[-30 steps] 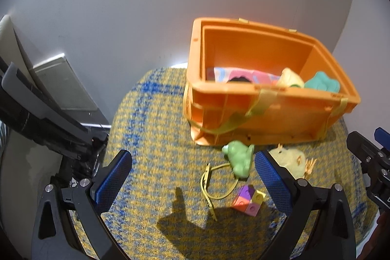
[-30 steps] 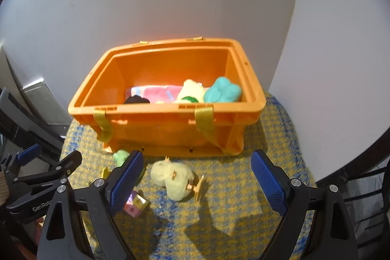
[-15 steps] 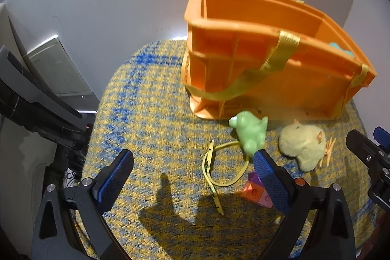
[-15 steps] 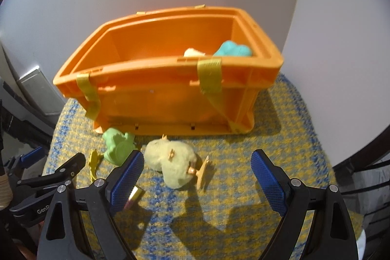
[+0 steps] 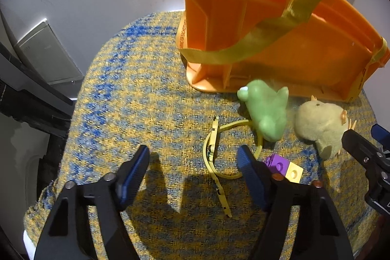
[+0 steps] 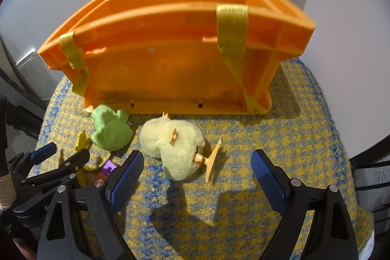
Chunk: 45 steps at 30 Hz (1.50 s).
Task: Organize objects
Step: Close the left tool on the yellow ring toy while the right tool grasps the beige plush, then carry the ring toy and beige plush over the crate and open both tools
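An orange crate (image 5: 280, 45) (image 6: 170, 60) with yellow straps stands at the back of a round blue-and-yellow woven table (image 5: 146, 99). In front of it lie a green frog toy (image 5: 265, 111) (image 6: 111, 128), a pale yellow plush chick (image 5: 319, 126) (image 6: 173, 148), a yellow strap-like toy (image 5: 214, 162) and a purple-and-yellow block (image 5: 284, 166). My left gripper (image 5: 193, 168) is open and low over the yellow strap toy. My right gripper (image 6: 197, 177) is open, just short of the chick. The crate's contents are hidden by its wall.
A grey panel (image 5: 48, 55) and dark furniture (image 5: 29, 99) stand left of the table. White walls close in behind and to the right of the crate. The table edge (image 6: 341, 150) drops off at the right.
Both grippers have dropped lower and moved forward toward the toys. The crate's inside has gone out of sight behind its front wall. Both stay open.
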Available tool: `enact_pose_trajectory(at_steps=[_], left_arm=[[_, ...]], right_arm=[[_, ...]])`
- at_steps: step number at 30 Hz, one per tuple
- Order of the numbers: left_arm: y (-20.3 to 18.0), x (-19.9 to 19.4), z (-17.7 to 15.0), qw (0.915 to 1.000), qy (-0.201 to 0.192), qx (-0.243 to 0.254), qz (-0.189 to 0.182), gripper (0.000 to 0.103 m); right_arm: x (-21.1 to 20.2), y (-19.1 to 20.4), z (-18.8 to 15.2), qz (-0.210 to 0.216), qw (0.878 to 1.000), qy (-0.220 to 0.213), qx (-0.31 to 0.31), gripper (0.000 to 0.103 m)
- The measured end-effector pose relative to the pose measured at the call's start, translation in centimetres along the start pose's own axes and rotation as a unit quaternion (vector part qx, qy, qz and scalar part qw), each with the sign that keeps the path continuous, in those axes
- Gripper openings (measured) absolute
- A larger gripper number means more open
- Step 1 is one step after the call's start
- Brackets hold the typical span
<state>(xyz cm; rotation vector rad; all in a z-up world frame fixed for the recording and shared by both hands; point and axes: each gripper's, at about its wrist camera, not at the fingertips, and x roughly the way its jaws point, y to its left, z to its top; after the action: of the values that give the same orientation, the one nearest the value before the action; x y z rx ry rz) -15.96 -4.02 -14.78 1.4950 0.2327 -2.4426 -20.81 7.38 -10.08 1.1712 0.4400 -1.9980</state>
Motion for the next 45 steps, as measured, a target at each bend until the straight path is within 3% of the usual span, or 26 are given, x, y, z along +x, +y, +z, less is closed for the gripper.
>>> enact_pose_trajectory(at_steps=[5,10,13,15,17,23,43,45], left_arm=[[-0.4,1.1,-0.4,0.9999,0.008,-0.003,-0.014,0.056],[-0.8,1.4,-0.6,0.9999,0.003,0.002,-0.013,0.055],[-0.5,1.4,-0.6,0.9999,-0.001,-0.002,-0.011,0.046],[-0.4,1.4,-0.5,0.9999,-0.002,-0.004,-0.011,0.041],[-0.3,1.4,-0.4,0.9999,-0.001,-0.006,-0.015,0.028],[-0.2,1.1,-0.4,0.9995,0.001,-0.013,-0.029,0.011],[0.0,-3.2,-0.3,0.9990,-0.029,-0.018,-0.027,0.011],[1.3,-3.7,0.4,0.9989,-0.034,-0.018,-0.029,0.010]], right_arm=[[1.3,0.0,0.1,0.006,1.000,0.017,-0.003,0.090],[2.7,0.2,0.1,0.013,0.999,0.035,-0.007,0.090],[3.3,0.4,0.2,0.020,0.999,0.042,-0.009,0.088],[3.6,0.6,0.1,0.024,0.999,0.047,-0.011,0.078],[4.0,0.5,0.1,0.029,0.998,0.058,-0.006,0.059],[3.4,0.2,-0.2,0.025,0.998,0.049,-0.005,0.054],[-1.9,-0.1,-0.5,0.027,1.000,0.007,-0.008,0.052],[-2.5,-0.2,-0.5,0.029,1.000,0.001,-0.007,0.052]])
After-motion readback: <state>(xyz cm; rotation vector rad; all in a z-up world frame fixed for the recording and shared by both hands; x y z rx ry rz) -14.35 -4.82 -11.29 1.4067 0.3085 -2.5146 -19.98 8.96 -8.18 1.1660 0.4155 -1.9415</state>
